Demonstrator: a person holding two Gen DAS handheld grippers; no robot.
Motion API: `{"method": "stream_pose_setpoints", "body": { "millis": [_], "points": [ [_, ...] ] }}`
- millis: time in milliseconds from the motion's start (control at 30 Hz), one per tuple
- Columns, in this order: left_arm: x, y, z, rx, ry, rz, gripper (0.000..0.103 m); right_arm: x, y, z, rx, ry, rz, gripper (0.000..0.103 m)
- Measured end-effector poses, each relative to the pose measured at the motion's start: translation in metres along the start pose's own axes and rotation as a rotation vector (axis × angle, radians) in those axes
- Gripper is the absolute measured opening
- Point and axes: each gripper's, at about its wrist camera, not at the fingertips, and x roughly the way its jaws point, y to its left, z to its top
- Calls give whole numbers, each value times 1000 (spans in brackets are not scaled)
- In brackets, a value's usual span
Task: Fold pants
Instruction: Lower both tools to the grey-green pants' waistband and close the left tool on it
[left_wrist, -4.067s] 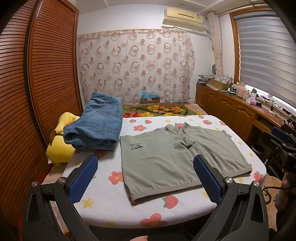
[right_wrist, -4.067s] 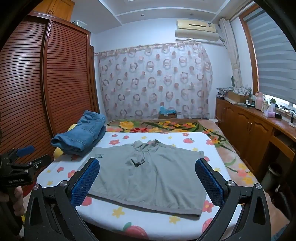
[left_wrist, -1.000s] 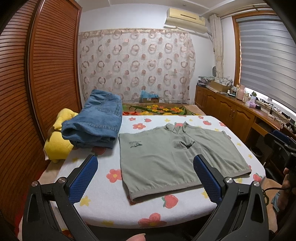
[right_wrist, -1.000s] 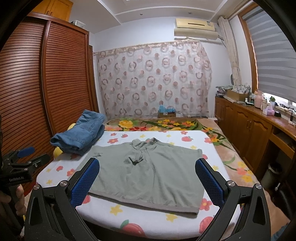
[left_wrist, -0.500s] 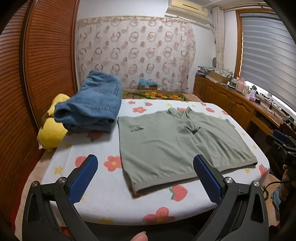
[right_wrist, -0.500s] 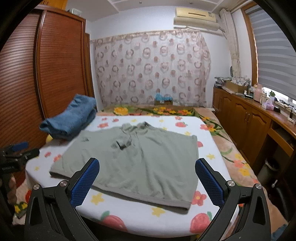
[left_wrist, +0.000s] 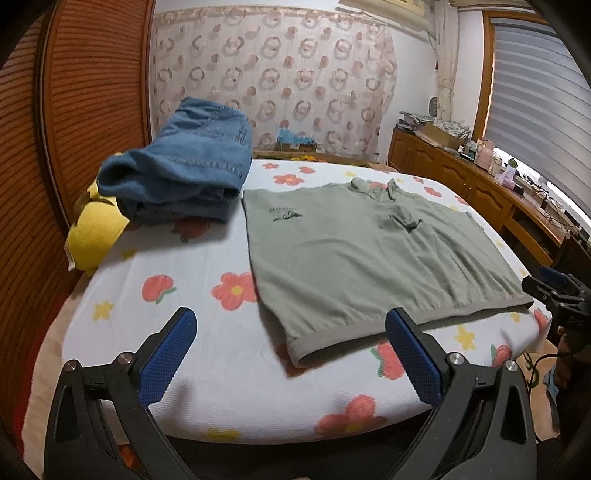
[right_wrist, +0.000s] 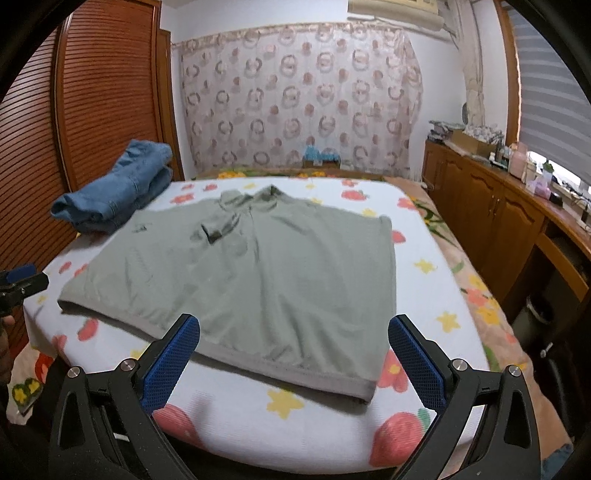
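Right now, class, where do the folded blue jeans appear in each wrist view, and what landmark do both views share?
Left wrist view: the folded blue jeans lie upper left, beside the grey-green garment, over a yellow item.
Right wrist view: the jeans sit far left, at the bed's edge by the wooden wardrobe.
Shared landmark: the circle-patterned curtain.

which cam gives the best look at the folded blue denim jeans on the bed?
Left wrist view. The folded blue denim jeans sit large and close there, with seams, folded layers and the yellow item beneath their end all readable. The right wrist view shows the same jeans smaller, at the far left edge, with less detail.
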Motion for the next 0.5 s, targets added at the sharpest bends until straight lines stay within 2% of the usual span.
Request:
{"method": "stream_pose_setpoints", "body": {
  "millis": [67, 233, 333, 500],
  "points": [
    [2, 5, -2, -11, 5, -10, 97, -1, -1, 3, -3, 18, 1, 100],
    [9, 14, -8, -28, 32, -51, 74, -3, -5, 9, -18, 43, 10, 96],
    [15, 15, -12, -32, 52, -68, 64, -2, -8, 9, -30, 47, 16, 91],
    [26, 14, -18, -17, 98, -45, 55, -3, -11, 7, -42, 47, 15, 86]
  ]
}}
